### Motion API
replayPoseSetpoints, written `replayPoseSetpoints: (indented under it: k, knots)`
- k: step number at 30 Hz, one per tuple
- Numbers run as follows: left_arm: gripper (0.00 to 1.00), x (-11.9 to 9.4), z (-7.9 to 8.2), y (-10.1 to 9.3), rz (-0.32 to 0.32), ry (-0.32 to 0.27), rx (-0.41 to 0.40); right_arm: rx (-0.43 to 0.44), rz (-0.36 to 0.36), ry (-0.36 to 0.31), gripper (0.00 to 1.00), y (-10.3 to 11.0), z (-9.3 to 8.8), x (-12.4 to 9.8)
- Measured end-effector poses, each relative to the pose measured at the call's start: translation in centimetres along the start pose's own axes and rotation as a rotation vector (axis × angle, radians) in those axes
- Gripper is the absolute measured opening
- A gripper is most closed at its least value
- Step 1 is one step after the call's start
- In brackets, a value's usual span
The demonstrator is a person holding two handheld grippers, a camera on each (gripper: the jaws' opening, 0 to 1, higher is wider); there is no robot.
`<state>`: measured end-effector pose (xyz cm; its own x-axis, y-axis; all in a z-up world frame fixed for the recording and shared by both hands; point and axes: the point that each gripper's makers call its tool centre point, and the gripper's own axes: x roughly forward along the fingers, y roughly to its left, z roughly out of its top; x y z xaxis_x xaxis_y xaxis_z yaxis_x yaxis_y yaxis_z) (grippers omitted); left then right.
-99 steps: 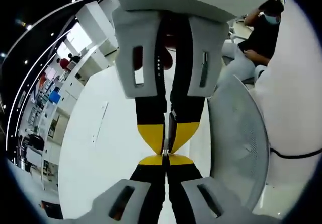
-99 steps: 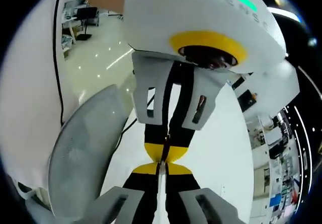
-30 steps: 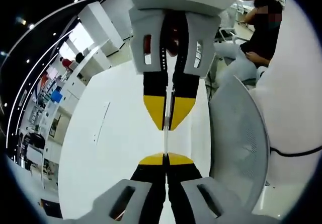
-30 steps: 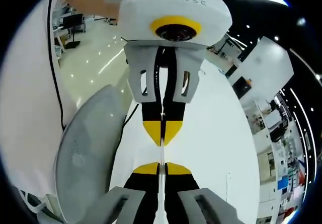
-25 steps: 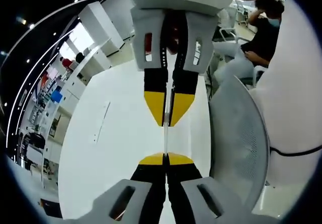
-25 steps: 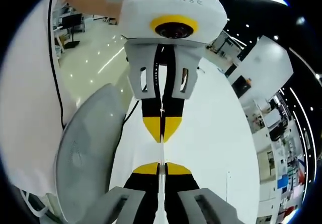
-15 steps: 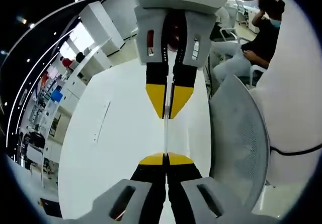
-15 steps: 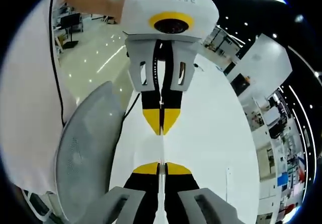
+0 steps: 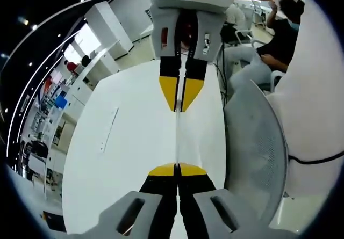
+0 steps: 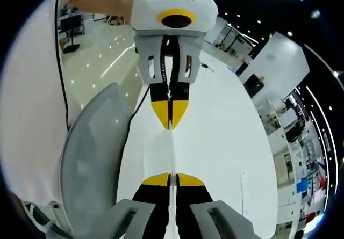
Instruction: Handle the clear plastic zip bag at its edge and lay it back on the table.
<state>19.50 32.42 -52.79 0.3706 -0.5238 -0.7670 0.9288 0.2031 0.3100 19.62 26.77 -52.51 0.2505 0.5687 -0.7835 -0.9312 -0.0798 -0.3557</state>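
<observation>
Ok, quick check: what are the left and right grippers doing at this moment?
Left gripper: closed on one edge of the clear zip bag.
Right gripper: closed on the opposite edge, the bag stretched edge-on between them above the white table.

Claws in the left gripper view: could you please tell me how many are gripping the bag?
2. The left claw pinches the clear zip bag at bottom centre; the right claw, pointing down from the top, pinches its far edge.

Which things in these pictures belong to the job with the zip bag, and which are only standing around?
Belonging to the job:
- clear zip bag, seen edge-on, stretched between both grippers
- left gripper, shut on one end of the bag
- right gripper, shut on the other end
- white table

Only standing around:
- grey mesh chair
- seated person in the background
</observation>
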Motion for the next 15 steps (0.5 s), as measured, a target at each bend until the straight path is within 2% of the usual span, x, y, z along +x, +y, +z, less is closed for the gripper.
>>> replayPoseSetpoints:
  k: [15]
  knots:
    - [0.0, -0.1, 0.2, 0.1, -0.002, -0.003, 0.004, 0.022, -0.009, 0.013, 0.0, -0.2, -1.2, -0.8]
